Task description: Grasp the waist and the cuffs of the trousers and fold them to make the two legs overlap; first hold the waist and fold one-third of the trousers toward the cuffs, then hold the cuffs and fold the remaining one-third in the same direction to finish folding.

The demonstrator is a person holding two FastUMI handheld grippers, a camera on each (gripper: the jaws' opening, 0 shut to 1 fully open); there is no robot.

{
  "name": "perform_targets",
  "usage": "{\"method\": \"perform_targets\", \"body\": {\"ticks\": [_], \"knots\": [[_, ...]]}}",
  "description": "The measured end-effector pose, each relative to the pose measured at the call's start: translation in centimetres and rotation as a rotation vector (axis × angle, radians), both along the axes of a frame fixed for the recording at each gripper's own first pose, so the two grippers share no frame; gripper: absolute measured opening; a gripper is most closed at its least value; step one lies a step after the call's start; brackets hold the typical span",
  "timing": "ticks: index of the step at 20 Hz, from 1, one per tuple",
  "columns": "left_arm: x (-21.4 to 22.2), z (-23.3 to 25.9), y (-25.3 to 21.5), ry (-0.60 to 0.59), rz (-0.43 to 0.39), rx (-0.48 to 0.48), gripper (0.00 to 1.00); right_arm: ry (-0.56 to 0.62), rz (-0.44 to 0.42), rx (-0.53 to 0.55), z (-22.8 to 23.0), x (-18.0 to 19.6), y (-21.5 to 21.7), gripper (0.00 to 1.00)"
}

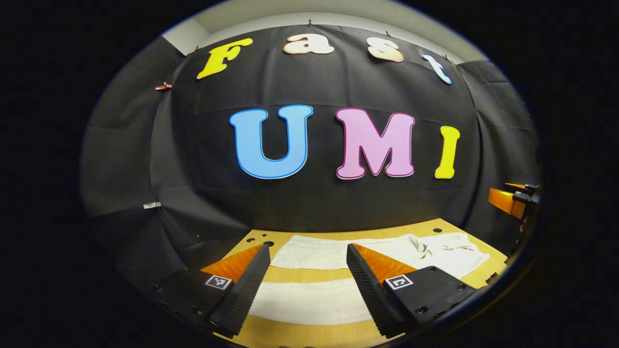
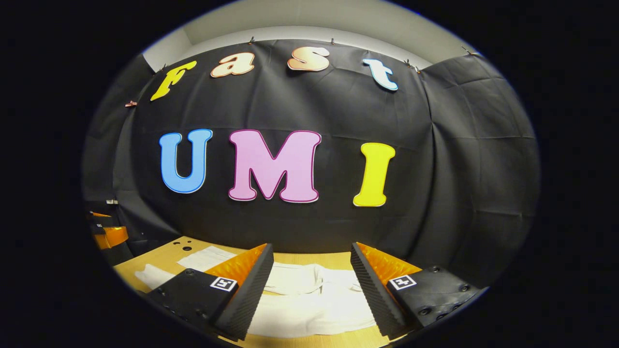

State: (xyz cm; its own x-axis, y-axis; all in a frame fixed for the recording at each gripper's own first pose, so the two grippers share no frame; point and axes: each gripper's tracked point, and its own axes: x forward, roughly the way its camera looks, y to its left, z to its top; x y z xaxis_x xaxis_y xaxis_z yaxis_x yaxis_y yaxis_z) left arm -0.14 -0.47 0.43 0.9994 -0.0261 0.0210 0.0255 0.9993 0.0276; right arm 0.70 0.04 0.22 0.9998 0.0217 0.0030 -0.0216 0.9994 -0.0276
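The fingers of the left gripper (image 1: 306, 280) stand wide apart with nothing between them, held above the near part of the white trousers (image 1: 338, 270), which lie spread flat on the wooden counter (image 1: 309, 333). In the left gripper view, the 2 legs run side by side as 2 pale bands with a strip of bare wood showing between them. The far band ends to the right in a rumpled, bunched patch of cloth. The fingers do not touch the cloth.

The right gripper (image 2: 312, 287) is also spread wide and empty, and it hangs over the rumpled end of the trousers. In the right gripper view the cloth between its fingers is creased and folded on itself, and a flatter stretch runs off to the left across the counter toward the far edge. A few small dark holes dot the wood near that edge.

At the right rim of the left gripper view the other gripper's body shows well apart. At the left rim of the right gripper view, part of the left gripper shows likewise. Behind the counter hangs the black cloth wall (image 2: 459, 169), clipped up along its top edge.
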Motion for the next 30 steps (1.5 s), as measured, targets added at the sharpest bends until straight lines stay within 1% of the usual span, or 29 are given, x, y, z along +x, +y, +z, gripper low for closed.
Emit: {"method": "perform_targets", "body": {"ticks": [4,7,9,11,12,14,15,17,19,20,23,27,30], "knots": [[0.0,0.6,0.7,-0.016,0.0,0.025,0.99,-0.002,-0.003,-0.015,0.1,0.0,-0.3,0.97],[0.0,0.1,0.6,-0.003,-0.018,-0.019,0.99,0.006,-0.003,-0.026,-0.3,-0.1,-0.4,0.97],[0.3,-0.7,1.2,0.014,0.0,-0.025,0.99,0.009,0.005,-0.041,-0.7,-0.1,-0.3,0.97],[0.4,-1.0,1.8,0.013,0.022,-0.003,0.99,0.009,0.015,-0.075,-1.0,0.0,-0.5,0.97],[0.3,-1.0,1.7,0.006,0.012,-0.002,0.99,0.009,0.025,-0.093,-1.1,0.2,-0.5,0.97],[0.1,-0.9,0.4,0.002,-0.056,-0.031,0.99,0.035,0.047,-0.14,-2.3,0.7,-0.4,0.97],[0.1,-0.8,0.4,0.003,-0.064,-0.037,0.99,0.042,0.054,-0.171,-2.6,1.0,-0.7,0.97],[0.4,-1.1,1.4,0.009,-0.045,-0.024,0.99,0.048,0.076,-0.238,-3.2,1.7,-1.1,0.98],[0.6,-1.6,1.9,0.022,-0.034,-0.014,0.99,0.07,0.101,-0.32,-4.3,2.5,-1.9,0.97],[0.9,-2.2,2.0,0.042,-0.037,-0.023,0.99,0.076,0.118,-0.367,-4.6,2.8,-2.1,0.97],[1.6,-3.6,2.6,0.101,-0.03,-0.093,0.99,0.066,0.188,-0.544,-5.4,3.7,-3.1,0.97],[2.3,-5.0,4.4,0.14,0.016,-0.106,0.99,0.066,0.285,-0.742,-7.9,4.4,-4.2,0.97],[2.7,-6.0,5.2,0.168,0.037,-0.102,0.99,0.123,0.364,-0.854,-11.7,4.7,-5.6,0.97]]}}
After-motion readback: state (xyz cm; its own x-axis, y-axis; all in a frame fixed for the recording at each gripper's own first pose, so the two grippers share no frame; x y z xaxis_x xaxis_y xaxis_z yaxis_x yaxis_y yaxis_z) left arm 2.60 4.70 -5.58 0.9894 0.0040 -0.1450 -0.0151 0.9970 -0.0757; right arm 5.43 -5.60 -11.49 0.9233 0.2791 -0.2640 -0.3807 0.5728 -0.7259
